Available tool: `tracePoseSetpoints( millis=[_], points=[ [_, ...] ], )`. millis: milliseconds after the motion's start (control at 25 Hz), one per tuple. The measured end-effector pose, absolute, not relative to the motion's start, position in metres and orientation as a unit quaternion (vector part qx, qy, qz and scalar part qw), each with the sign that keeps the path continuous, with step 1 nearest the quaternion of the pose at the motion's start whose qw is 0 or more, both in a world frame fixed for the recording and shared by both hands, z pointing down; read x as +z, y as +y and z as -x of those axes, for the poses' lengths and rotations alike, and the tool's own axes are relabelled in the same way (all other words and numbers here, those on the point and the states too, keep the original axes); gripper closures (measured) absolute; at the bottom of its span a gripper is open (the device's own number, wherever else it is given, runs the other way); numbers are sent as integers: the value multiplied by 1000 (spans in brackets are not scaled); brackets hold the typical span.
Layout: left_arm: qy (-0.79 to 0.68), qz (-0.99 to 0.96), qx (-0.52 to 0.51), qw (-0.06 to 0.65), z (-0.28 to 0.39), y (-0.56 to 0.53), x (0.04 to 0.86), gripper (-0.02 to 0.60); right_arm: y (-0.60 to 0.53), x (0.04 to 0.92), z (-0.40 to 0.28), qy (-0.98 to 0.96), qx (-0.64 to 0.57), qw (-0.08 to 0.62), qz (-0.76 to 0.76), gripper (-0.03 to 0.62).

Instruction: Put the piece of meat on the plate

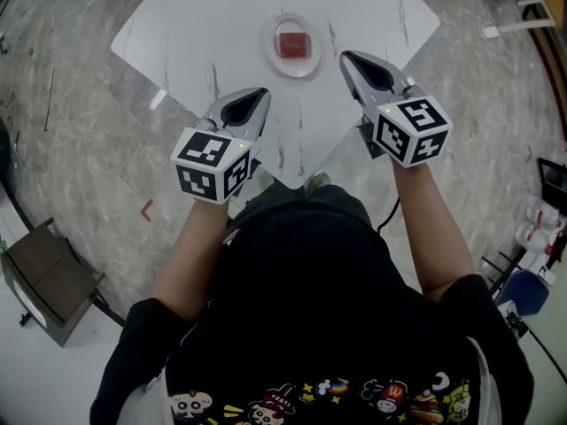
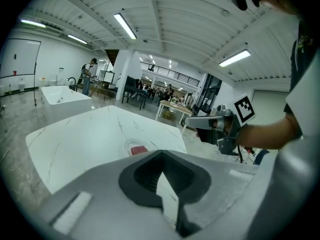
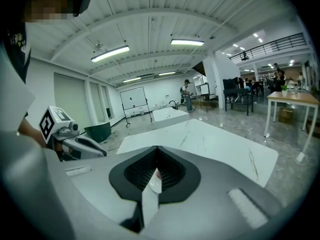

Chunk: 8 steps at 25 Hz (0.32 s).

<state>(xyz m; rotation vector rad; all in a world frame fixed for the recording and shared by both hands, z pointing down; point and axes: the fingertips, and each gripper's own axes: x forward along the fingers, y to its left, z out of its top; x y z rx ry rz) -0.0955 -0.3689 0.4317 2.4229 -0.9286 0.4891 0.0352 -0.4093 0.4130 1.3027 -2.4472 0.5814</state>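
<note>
The red piece of meat [image 1: 293, 44] lies on a clear round plate [image 1: 271, 57] at the middle of the white marble table [image 1: 213, 25]. In the left gripper view the meat [image 2: 139, 149] and the plate [image 2: 126, 145] show just past my jaws. My left gripper [image 1: 259, 96] hovers over the table's near corner, short of the plate and to its left, shut with nothing in it. My right gripper [image 1: 347, 58] is just right of the plate, also shut and empty. Each gripper shows in the other's view: the right gripper [image 2: 192, 124] and the left gripper [image 3: 102, 153].
The table's near corner points at the person's foot [image 1: 315, 182]. A brown box [image 1: 44, 277] stands on the floor at the left, and white items [image 1: 536, 224] at the right. A white tub [image 2: 60, 96] and other tables [image 3: 295, 101] stand farther off.
</note>
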Motion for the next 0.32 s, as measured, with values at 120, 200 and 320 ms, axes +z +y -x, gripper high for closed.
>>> tracePoseSetpoints(
  millis=[120, 200, 320],
  points=[
    [-340, -892, 180, 239, 96, -365, 426, 581, -395, 407, -44, -847, 205, 143, -469, 569],
    [-343, -891, 179, 237, 97, -362, 424, 581, -385, 407, -46, -844, 212, 140, -472, 569],
    [-345, -891, 179, 235, 97, -354, 422, 581, -369, 410, -48, -841, 221, 138, -475, 569]
  ],
)
